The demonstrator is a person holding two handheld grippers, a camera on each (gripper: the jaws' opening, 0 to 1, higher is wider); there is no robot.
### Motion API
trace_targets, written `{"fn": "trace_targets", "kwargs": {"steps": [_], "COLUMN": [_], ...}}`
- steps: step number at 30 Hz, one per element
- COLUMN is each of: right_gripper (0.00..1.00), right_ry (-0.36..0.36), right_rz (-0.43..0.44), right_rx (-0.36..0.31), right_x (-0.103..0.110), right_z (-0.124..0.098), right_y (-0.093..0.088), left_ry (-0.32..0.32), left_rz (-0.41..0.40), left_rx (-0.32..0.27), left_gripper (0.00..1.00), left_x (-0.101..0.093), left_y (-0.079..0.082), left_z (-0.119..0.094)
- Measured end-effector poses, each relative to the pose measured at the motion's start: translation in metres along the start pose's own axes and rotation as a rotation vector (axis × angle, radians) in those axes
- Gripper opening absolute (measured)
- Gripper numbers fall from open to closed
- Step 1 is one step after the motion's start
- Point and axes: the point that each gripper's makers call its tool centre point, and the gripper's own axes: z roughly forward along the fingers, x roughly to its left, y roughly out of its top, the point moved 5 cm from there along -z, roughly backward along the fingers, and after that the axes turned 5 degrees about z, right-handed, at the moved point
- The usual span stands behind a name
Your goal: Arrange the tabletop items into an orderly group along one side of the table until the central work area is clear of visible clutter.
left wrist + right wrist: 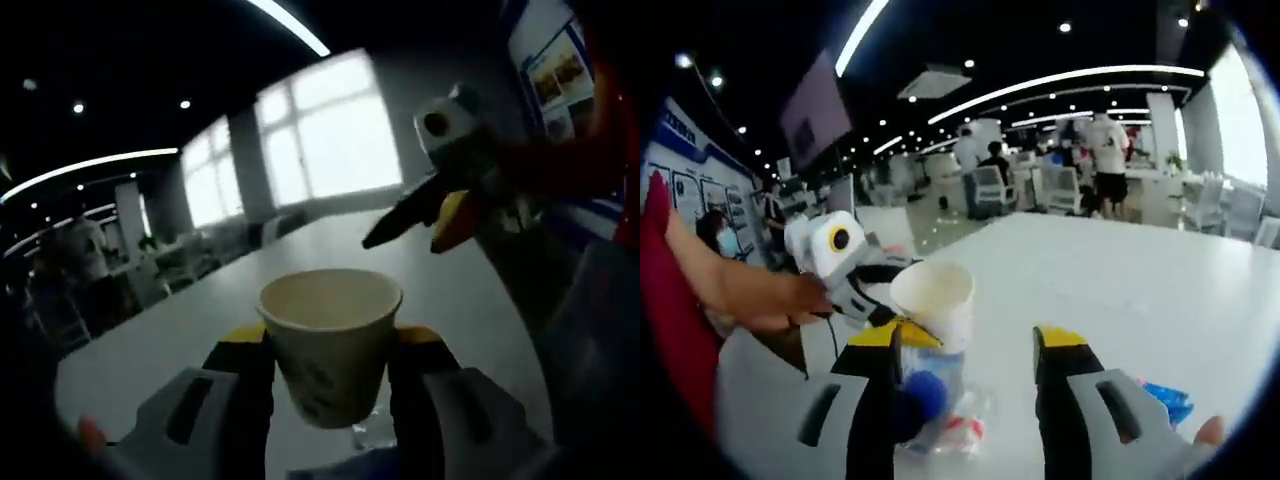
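In the left gripper view the paper cup (331,340) sits low in the centre of the frame, upright and pinched between the two yellow-tipped jaws of the left gripper (333,345), raised over the white bench (200,330). The right gripper (418,224) pokes in from the upper right with its jaws slightly spread and nothing between them. In the right gripper view that gripper (975,345) shows its jaws wide apart at the bottom, with the cup (934,303) just left of centre, a blue cap (921,398) and crumpled clear plastic (960,425) below it, and a blue packet (1165,400) at lower right.
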Motion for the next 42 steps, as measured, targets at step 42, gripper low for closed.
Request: {"fn": "trace_targets", "kwargs": {"steps": [42], "right_gripper": [0.97], "right_ry": [0.025], "right_rz": [-0.095], "right_rx": [-0.07], "right_x": [0.008], "right_z": [0.016], "right_y": [-0.032], "left_ry": [0.402], "left_rz": [-0.235], "left_rx": [0.062], "left_gripper": [0.41], "left_x": [0.085], "left_y": [-0.12], "left_z": [-0.085]}}
